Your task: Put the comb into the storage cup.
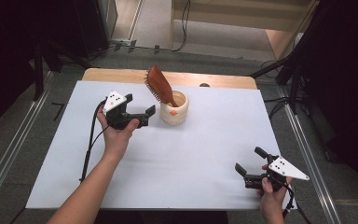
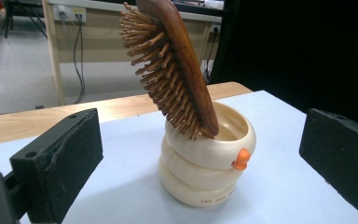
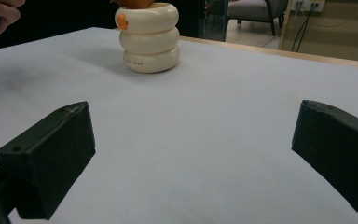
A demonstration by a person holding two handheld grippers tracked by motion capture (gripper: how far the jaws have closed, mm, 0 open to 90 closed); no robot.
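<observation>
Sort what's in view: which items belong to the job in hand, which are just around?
In the job:
- wooden hairbrush, leaning handle-down in the holder
- cream ringed holder
- left gripper, open, beside the holder
- right gripper, open, far off at the near edge

Just around:
- white table cover
- floor cables

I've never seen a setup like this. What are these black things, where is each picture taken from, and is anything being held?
A person holds a hand-operated two-jaw tool in each hand: the left gripper and the right gripper. One picture looks down from above the white table; the other two come from cameras riding on each gripper, so the black blocks at the bottom are its own jaws. On the table stands a cream ringed cup with a wooden hairbrush leaning in it. Both grippers are open and hold nothing; the left one faces the cup.
</observation>
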